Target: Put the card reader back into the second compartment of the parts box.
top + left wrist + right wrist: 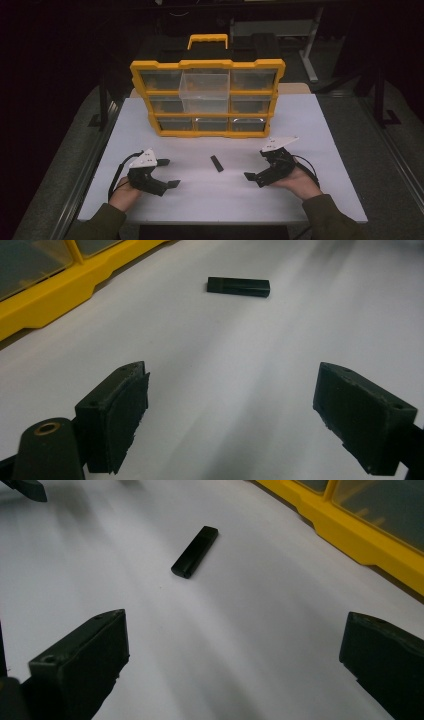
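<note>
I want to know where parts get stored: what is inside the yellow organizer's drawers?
The organizer holds clear drawers; the middle drawer sticks out and looks empty. The other fronts are dim and reflective, so their contents cannot be made out.

Workshop: yellow parts organizer [207, 97]

The yellow organizer [55, 300] is running off the left gripper view's top-left edge, its drawer contents too dim to tell. In the right gripper view, the left tool [25, 487] is showing one jaw tip, cropped at the far-left corner.
</note>
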Demonstrator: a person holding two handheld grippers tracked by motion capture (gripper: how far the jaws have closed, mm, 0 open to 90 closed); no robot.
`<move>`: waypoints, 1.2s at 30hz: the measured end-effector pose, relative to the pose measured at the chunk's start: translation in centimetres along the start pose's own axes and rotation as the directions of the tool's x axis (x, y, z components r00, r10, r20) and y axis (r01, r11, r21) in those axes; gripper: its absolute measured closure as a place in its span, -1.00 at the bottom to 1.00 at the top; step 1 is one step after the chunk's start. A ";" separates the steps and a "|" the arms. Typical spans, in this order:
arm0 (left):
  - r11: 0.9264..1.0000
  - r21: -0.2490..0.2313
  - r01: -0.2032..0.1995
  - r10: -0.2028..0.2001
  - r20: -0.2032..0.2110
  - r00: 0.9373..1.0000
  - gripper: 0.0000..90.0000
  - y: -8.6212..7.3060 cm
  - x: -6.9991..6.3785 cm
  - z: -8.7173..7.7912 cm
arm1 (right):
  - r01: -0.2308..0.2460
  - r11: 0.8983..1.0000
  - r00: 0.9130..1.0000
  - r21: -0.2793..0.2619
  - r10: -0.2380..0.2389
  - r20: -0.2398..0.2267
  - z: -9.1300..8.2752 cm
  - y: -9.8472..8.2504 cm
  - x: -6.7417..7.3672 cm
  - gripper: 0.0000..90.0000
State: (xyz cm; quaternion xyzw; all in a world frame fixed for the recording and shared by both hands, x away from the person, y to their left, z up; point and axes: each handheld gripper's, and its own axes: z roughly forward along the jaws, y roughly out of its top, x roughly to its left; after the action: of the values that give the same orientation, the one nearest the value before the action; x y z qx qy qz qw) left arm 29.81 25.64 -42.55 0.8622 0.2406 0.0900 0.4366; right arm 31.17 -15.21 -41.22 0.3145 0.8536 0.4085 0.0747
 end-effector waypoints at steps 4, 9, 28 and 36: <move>1.000 -0.001 0.000 0.000 0.002 1.000 -0.68 0.0 -0.1 -0.1 | 0.005 1.000 1.000 -0.001 -0.005 -0.002 0.1 0.5 0.1 -1.00; 1.000 0.000 -0.001 0.001 0.002 1.000 -0.68 0.0 0.0 0.0 | 0.010 1.000 1.000 -0.002 -0.010 -0.007 0.3 0.9 0.0 -1.00; 1.000 -0.001 0.004 -0.004 0.006 1.000 -0.68 0.0 0.0 0.0 | 0.024 1.000 0.999 0.007 -0.024 -0.022 1.0 2.4 0.1 -1.00; 1.000 0.000 0.004 -0.004 0.009 1.000 -0.68 0.0 0.0 0.0 | 0.035 0.999 0.999 0.014 -0.035 -0.028 1.6 3.1 0.3 -1.00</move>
State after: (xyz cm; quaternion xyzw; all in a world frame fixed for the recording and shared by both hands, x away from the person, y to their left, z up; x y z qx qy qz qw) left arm 29.76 25.64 -42.57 0.8621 0.2402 0.0852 0.4380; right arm 33.06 -12.55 -39.88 0.2942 0.8629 0.4052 0.0678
